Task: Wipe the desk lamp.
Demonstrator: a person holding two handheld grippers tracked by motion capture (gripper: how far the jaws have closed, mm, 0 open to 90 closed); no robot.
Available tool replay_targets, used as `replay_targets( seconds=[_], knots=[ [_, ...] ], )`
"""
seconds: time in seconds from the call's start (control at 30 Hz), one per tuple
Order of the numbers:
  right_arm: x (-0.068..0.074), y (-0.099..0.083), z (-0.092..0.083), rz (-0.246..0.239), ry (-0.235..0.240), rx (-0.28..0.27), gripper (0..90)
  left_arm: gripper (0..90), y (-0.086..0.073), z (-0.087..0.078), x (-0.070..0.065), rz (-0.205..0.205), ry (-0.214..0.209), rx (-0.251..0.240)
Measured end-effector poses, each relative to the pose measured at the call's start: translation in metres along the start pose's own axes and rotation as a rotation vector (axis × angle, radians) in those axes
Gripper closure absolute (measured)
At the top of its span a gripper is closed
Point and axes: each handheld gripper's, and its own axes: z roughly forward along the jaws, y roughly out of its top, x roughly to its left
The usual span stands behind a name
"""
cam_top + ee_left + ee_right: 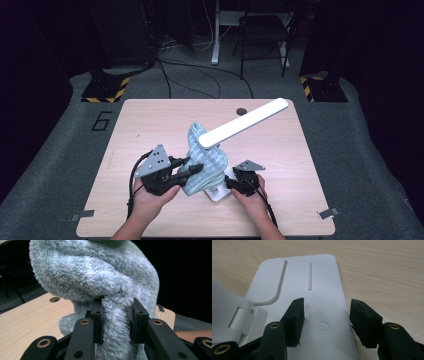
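My left gripper [115, 322] is squeezed tight on a fold of the fluffy pale green cloth [100, 282]; the cloth hangs over the long white lamp arm [243, 123], so I hold it up to wipe there; my right gripper [325, 322] stands part open with one jaw on the flat white lamp base [312, 297] and one beside its edge, gripping nothing, I think to stop it sliding on the wooden bench [150, 120].

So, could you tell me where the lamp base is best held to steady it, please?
Hold the lamp base across its width at the near end, by the power symbol, coming from the person's side. It is a flat white slab lying on the table, with straight side edges there, and the hinged arm rises from its other side. The right tongs already straddle that end.
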Motion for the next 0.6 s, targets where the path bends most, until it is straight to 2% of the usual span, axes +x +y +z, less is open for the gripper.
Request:
replay_targets(
  seconds=[0.33,0.47,0.6],
  knots=[
    [0.001,0.0,0.0,0.001,-0.006,-0.001,44.8,69.5,-0.034,0.015,0.002,-0.031,0.008,0.053],
    [0.001,0.0,0.0,0.0,-0.007,-0.001,44.8,69.5,-0.048,0.02,0.003,-0.021,0.013,0.083],
    [0.001,0.0,-0.001,-0.001,-0.009,0.0,44.7,69.4,-0.064,0.026,0.003,-0.028,0.031,0.106]
  ],
)
